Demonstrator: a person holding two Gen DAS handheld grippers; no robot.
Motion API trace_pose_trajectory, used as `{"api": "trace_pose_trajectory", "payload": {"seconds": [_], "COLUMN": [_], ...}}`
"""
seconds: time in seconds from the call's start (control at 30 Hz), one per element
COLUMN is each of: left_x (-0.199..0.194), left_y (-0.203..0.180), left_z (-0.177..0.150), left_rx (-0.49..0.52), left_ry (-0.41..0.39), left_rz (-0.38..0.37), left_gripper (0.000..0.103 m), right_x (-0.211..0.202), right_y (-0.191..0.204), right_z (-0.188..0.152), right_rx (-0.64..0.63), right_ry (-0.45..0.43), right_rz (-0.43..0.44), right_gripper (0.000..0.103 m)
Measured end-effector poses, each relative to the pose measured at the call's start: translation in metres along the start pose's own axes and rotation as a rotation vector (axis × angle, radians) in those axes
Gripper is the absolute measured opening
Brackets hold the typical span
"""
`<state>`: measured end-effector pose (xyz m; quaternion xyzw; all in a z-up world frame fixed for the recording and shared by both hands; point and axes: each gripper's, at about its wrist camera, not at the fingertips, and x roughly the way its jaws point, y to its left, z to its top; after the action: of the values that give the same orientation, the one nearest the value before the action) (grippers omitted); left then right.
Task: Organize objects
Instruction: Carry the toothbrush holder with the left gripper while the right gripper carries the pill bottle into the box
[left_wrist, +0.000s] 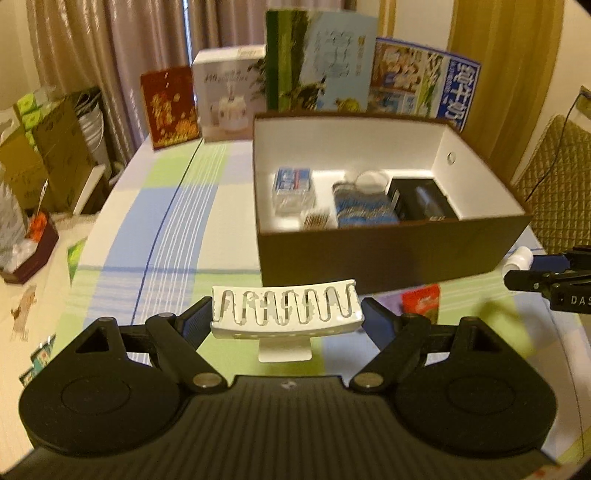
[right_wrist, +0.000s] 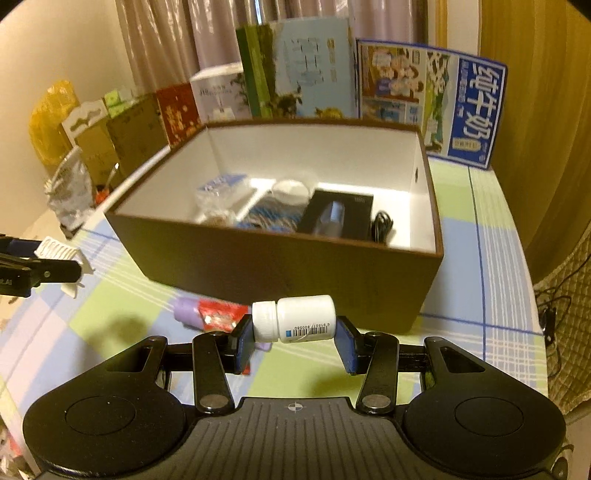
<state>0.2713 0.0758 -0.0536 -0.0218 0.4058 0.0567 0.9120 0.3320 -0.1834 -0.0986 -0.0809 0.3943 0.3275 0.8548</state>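
My left gripper (left_wrist: 286, 314) is shut on a white slotted plastic rack (left_wrist: 284, 308), held above the checked tablecloth in front of the brown box (left_wrist: 388, 251). My right gripper (right_wrist: 294, 341) is shut on a white pill bottle (right_wrist: 295, 323) lying sideways between its pads, also in front of the brown box (right_wrist: 295, 273). The box is open with a white inside and holds a blue-labelled pack (left_wrist: 293, 182), a blue striped bundle (left_wrist: 360, 210), a black box (left_wrist: 421, 197) and a black cable (right_wrist: 382, 223). The right gripper's tip and bottle (left_wrist: 519, 258) show at the left view's right edge.
A purple item with a red packet (right_wrist: 207, 312) lies on the cloth in front of the box. Cartons and printed boxes (left_wrist: 317, 62) stand along the table's far edge. Cardboard boxes (left_wrist: 55, 147) and clutter sit left of the table; a quilted chair (left_wrist: 554, 177) stands right.
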Motion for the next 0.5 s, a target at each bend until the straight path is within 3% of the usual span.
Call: {"api": "trace_pose_trajectory", "payload": {"seconds": [0.27,0.5], "left_x": [-0.003,0.025], "left_y": [-0.016,-0.033], "left_z": [0.041,0.084], "left_rx": [0.062,0.081], "left_ry": [-0.072,-0.085], "left_rz": [-0.051,-0.091], "left_gripper": [0.082,0.082], "right_x": [-0.013,-0.003], "right_y": [0.001,-0.008], "right_z": [0.027,0.06], "right_rx": [0.031,0.045], "right_ry": [-0.058,-0.081], "right_rz": [0.014,0.007], "right_gripper": [0.044,0.044]}}
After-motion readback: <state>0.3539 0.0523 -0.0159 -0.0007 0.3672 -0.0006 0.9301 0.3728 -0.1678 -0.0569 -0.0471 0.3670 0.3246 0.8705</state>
